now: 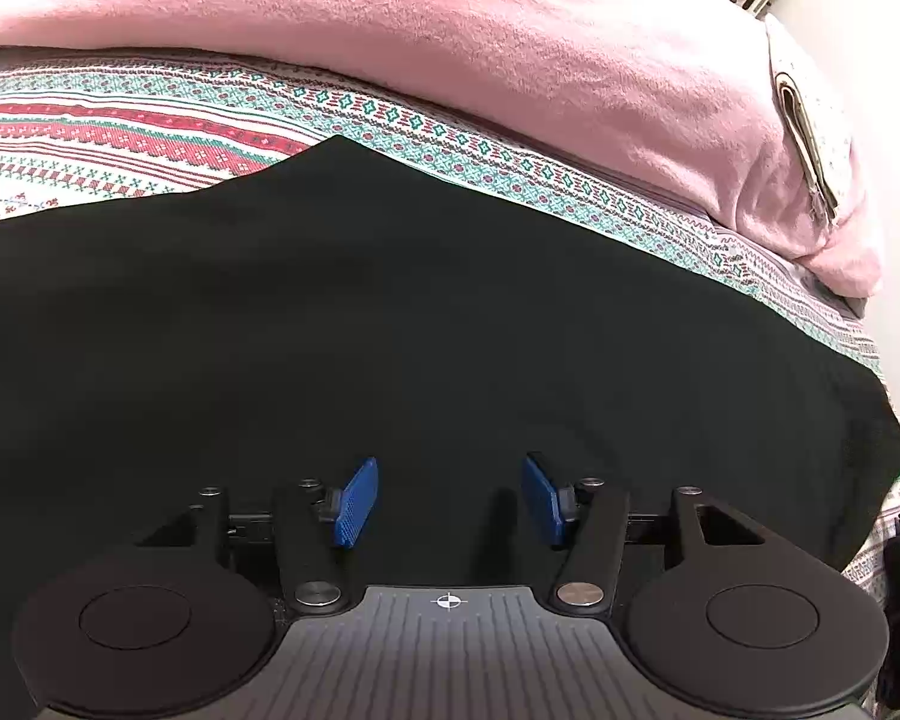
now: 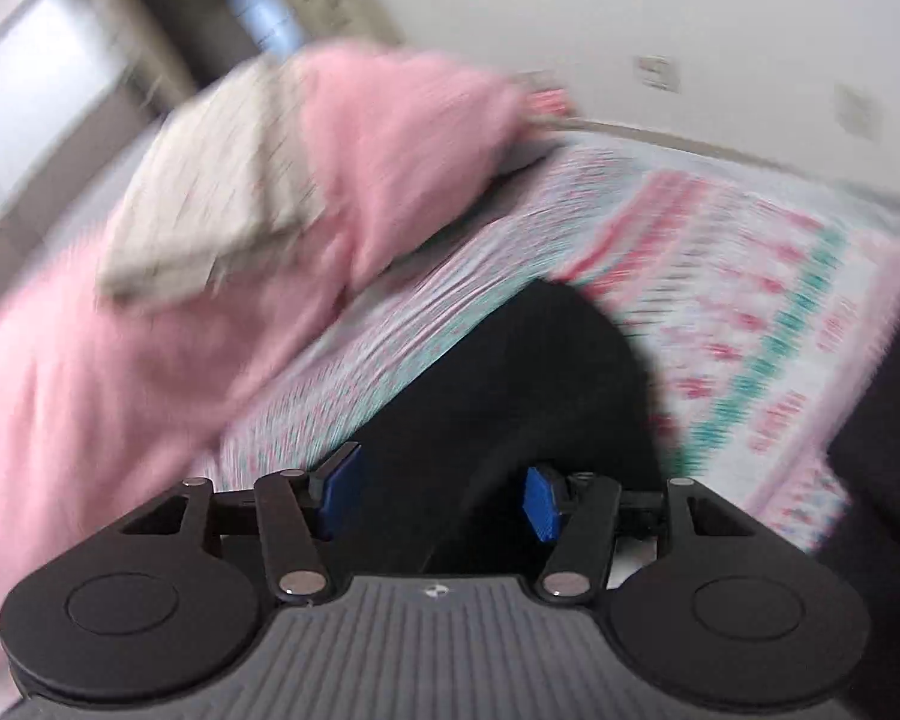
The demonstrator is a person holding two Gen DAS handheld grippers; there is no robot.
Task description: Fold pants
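Note:
Black pants lie spread flat on a patterned bed sheet, filling most of the left wrist view. My left gripper is open just above the near part of the pants, its blue pads apart and empty. In the blurred, tilted right wrist view, the pants show as a dark shape on the sheet. My right gripper is open over the pants' edge, with nothing between its blue pads.
A pink blanket is piled along the far side of the bed, also in the right wrist view. A pale folded cloth or pillow rests on it. A white wall stands behind the bed.

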